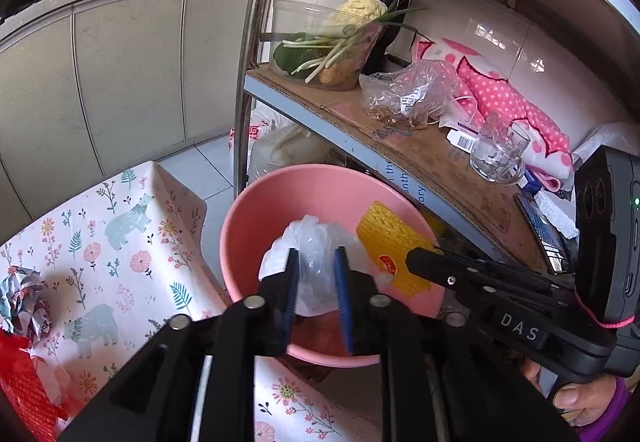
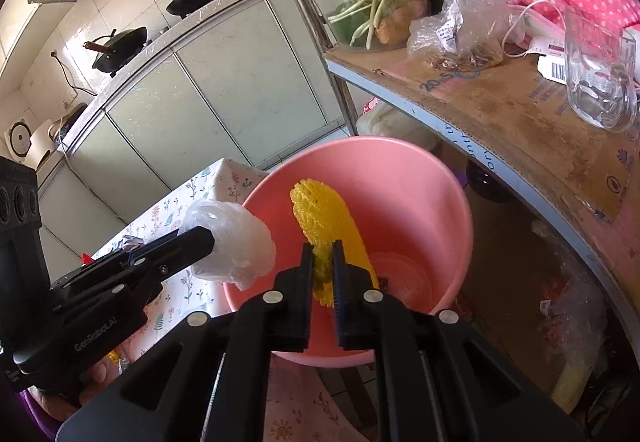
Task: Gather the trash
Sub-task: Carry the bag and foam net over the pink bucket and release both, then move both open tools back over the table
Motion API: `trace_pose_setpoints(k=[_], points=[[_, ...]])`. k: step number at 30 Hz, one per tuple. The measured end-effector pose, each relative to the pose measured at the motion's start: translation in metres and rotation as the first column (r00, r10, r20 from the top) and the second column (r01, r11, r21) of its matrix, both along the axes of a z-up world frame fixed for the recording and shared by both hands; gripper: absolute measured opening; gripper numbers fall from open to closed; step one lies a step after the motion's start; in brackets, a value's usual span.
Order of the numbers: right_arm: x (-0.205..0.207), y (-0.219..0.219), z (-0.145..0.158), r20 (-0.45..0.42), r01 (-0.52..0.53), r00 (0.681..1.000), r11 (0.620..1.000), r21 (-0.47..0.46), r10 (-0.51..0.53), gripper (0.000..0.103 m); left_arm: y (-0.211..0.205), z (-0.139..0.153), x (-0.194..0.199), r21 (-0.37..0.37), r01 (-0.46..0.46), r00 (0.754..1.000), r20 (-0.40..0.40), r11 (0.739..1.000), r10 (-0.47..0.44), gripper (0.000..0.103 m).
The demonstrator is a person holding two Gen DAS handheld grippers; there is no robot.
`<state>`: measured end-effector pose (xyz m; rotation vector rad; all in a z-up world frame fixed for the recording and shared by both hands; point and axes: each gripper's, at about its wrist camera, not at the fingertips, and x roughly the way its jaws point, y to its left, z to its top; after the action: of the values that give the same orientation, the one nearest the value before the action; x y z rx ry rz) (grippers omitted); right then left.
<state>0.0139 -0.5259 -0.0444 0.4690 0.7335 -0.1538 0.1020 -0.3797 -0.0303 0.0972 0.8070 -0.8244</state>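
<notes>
My left wrist camera looks forward and downward along its fingers, close over the pink bucket [image 1: 256, 226], with the floral tablecloth [image 1: 120, 242] at its left and the shelf [image 1: 400, 145] at its right. My right wrist camera faces the same bucket [image 2: 420, 193] from close by, angled down likewise. Both views share the bucket, the shelf [image 2: 500, 109], and the cabinets [image 1: 120, 73] behind; each also catches the other gripper.

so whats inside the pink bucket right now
Little rests in the pink bucket: its bare bottom shows a few dark specks. The yellow foam net and clear plastic bag hang over it from the grippers. The near part of the bottom is hidden behind them.
</notes>
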Motion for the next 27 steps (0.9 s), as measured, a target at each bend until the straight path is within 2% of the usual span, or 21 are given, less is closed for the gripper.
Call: trace_pose_setpoints(k=[1, 2, 6, 11, 14, 17, 27], points=[[0.001, 0.000, 0.000, -0.001, -0.003, 1.000, 1.000, -0.003, 0.003, 0.014, 0.000, 0.000, 0.001, -0.010, -0.003, 1.000, -0.011, 1.000, 0.003, 0.034], [0.001, 0.001, 0.000, -0.002, -0.003, 1.000, 1.000, -0.012, 0.003, 0.018, 0.001, 0.000, 0.002, -0.021, -0.005, 1.000, -0.022, 1.000, 0.005, 0.038], [-0.002, 0.003, 0.003, 0.010, 0.004, 1.000, 0.999, -0.044, -0.004, 0.027, 0.003, 0.004, 0.002, -0.035, -0.005, 1.000, -0.023, 0.999, 0.005, 0.040], [-0.004, 0.007, 0.006, 0.019, -0.009, 1.000, 0.998, -0.055, 0.010, 0.029, 0.011, 0.016, -0.006, -0.042, -0.006, 1.000, 0.023, 0.999, 0.007, 0.041], [-0.008, 0.017, 0.012, 0.031, -0.043, 0.999, 0.997, -0.066, 0.045, 0.030, 0.016, 0.023, -0.014, -0.035, -0.005, 0.999, 0.053, 0.999, 0.007, 0.043], [-0.013, 0.029, 0.021, 0.059, -0.084, 0.994, 0.992, -0.095, 0.090, 0.036, 0.025, 0.030, -0.020, -0.036, -0.016, 0.998, 0.063, 0.999, 0.018, 0.046], [-0.023, 0.060, 0.033, 0.086, -0.141, 0.985, 0.983, -0.118, 0.152, 0.036, 0.052, 0.043, -0.041, -0.034, -0.022, 0.995, 0.100, 0.999, 0.025, 0.050]])
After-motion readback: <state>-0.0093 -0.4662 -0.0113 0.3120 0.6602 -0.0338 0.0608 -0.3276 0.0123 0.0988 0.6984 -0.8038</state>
